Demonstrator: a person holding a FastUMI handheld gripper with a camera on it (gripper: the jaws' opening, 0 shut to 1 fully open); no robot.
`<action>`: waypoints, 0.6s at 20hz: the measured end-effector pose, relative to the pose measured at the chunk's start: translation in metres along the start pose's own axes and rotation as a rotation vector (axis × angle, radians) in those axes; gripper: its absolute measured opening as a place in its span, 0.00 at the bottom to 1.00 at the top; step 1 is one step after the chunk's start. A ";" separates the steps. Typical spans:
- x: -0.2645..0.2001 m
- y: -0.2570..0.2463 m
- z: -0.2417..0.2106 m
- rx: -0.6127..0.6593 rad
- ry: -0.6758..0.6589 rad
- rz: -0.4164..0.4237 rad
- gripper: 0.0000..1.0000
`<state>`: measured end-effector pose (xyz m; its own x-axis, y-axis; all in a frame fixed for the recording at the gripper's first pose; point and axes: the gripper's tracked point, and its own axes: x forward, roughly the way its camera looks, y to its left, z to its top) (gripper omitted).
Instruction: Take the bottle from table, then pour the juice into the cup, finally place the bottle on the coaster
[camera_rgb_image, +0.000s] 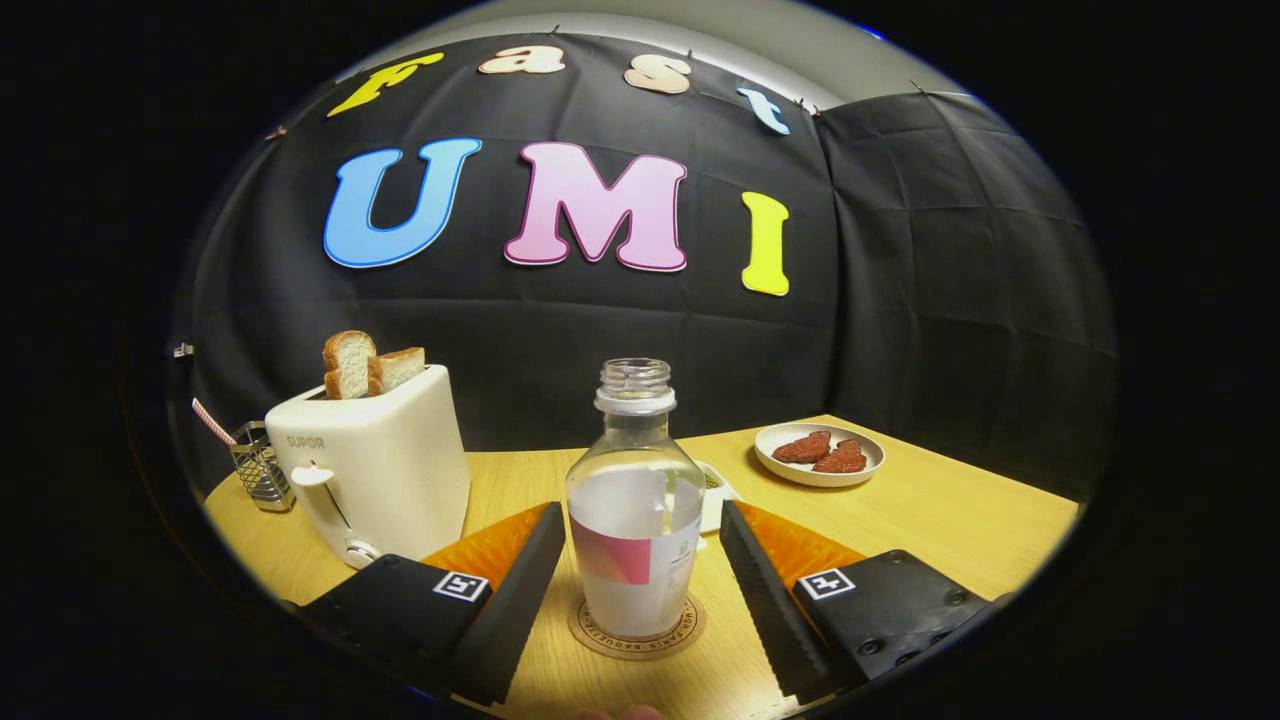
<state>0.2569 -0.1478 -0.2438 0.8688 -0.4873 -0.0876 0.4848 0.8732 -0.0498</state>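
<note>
The bottle (635, 500) is clear glass with a white label carrying a pink-red patch; the coaster (637, 628) under it is tan with dark lettering round its rim. The table (940, 520) is pale yellow wood. The toaster (375, 465) is cream, its bread (365, 365) white with brown crust. The plate (820, 455) is white, holding dark red pieces. A red-and-white striped straw (213, 422) stands in a silver wire holder (260, 465).

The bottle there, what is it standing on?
The bottle stands on a round coaster, between the open tongs. Only the coaster's lettered rim shows; its middle is covered by the bottle's base.
</note>
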 end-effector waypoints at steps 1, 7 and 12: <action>-0.003 0.001 0.001 -0.010 -0.003 0.004 0.96; -0.031 0.006 0.017 -0.027 -0.010 0.032 0.96; -0.071 0.006 0.046 -0.008 -0.034 0.070 0.96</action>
<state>0.2031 -0.1079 -0.1926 0.9036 -0.4247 -0.0569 0.4221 0.9050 -0.0527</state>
